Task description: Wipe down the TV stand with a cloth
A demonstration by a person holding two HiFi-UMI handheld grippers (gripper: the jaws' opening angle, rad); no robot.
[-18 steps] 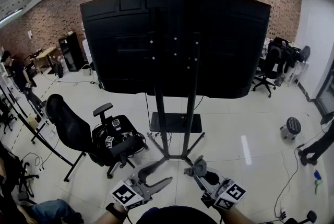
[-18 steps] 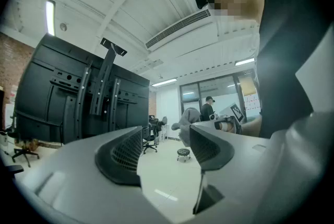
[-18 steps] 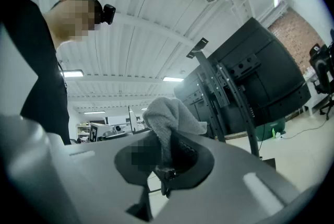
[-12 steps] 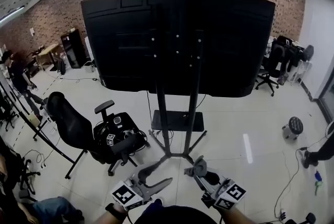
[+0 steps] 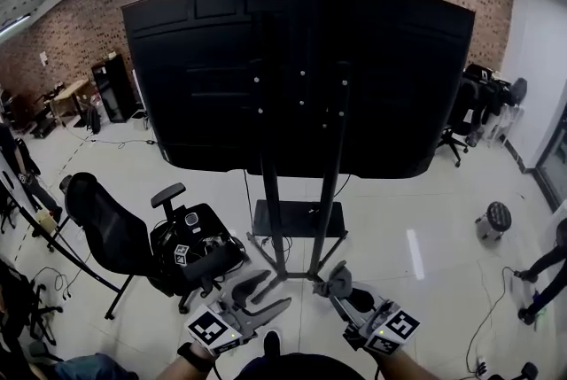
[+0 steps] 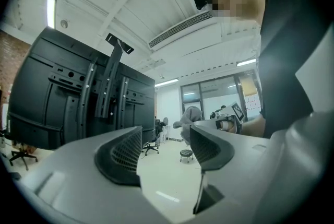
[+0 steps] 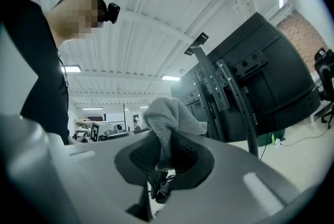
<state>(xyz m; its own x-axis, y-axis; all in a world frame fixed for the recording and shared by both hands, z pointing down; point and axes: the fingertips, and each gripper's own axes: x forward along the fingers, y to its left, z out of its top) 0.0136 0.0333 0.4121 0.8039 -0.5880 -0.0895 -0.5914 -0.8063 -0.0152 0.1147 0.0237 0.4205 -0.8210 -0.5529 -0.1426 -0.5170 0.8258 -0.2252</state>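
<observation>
Right tool (image 7: 163,155) is clamped shut on a grey cloth (image 7: 172,113), which bunches up above the jaws. In the head view this tool sits at the lower centre-right of the frame, with the cloth at its tip. Left tool (image 6: 164,139), at the lower centre-left of that view, has its jaws wide apart with nothing between them; only pale floor (image 5: 399,201) and the far room show through the gap.

Filling the middle of the frame is the black TV stand (image 5: 268,210). It has two upright poles either side of a taller central column, a small low shelf and splayed legs on the floor. It carries a large black TV (image 5: 204,77), seen from behind. A black office chair (image 5: 115,228) stands at the lower left, near the stand's legs.

Both tools are held low at the bottom edge, apart from the stand, and the cloth touches no part of it. Wiping looks not yet begun; this appears to be the approach. The next move likely calls for carrying the right tool forward until the bunched cloth, not the jaws, presses against a pole or the shelf. The grip must stay firm so the cloth does not slip out.
</observation>
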